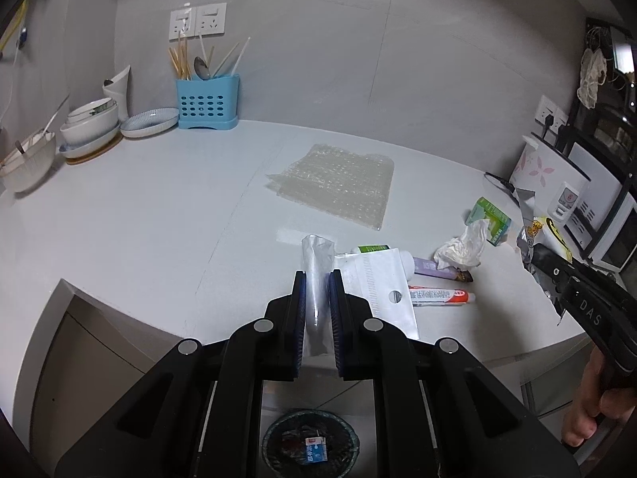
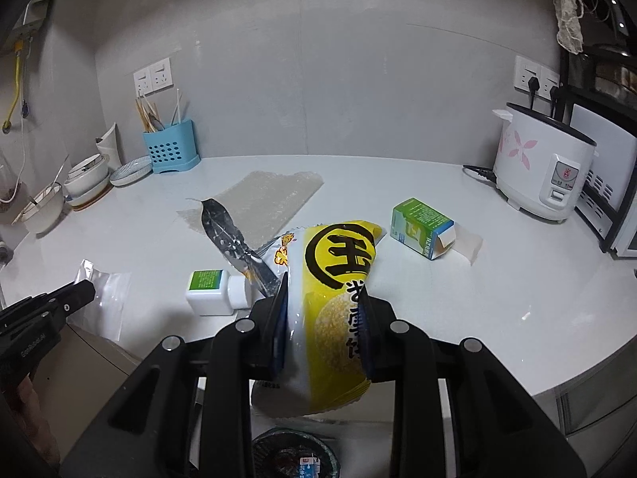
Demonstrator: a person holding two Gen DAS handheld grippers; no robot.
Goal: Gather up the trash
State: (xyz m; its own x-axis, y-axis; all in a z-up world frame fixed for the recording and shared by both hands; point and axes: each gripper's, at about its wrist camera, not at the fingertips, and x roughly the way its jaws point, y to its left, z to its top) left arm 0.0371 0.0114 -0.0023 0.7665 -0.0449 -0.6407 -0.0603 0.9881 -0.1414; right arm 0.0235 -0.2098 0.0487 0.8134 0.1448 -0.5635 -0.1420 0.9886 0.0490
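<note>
My left gripper [image 1: 317,279] is shut on a clear plastic bag [image 1: 316,267], held at the counter's front edge; it also shows in the right wrist view [image 2: 105,298]. My right gripper [image 2: 324,294] is shut on a yellow snack bag [image 2: 334,298] with a silver torn flap, seen at the right of the left wrist view [image 1: 535,247]. On the counter lie a bubble wrap sheet [image 1: 338,183], a green carton [image 1: 491,219], a crumpled tissue [image 1: 464,247], a toothpaste tube [image 1: 442,296] and a white packet [image 1: 382,286]. A dark trash bin [image 1: 310,442] sits on the floor below both grippers.
A blue utensil holder [image 1: 208,101], stacked bowls and plates [image 1: 89,123] stand at the back left. A white rice cooker [image 2: 541,159] and a microwave [image 2: 609,183] stand at the right. A white bottle with a green label [image 2: 209,292] lies near the front edge.
</note>
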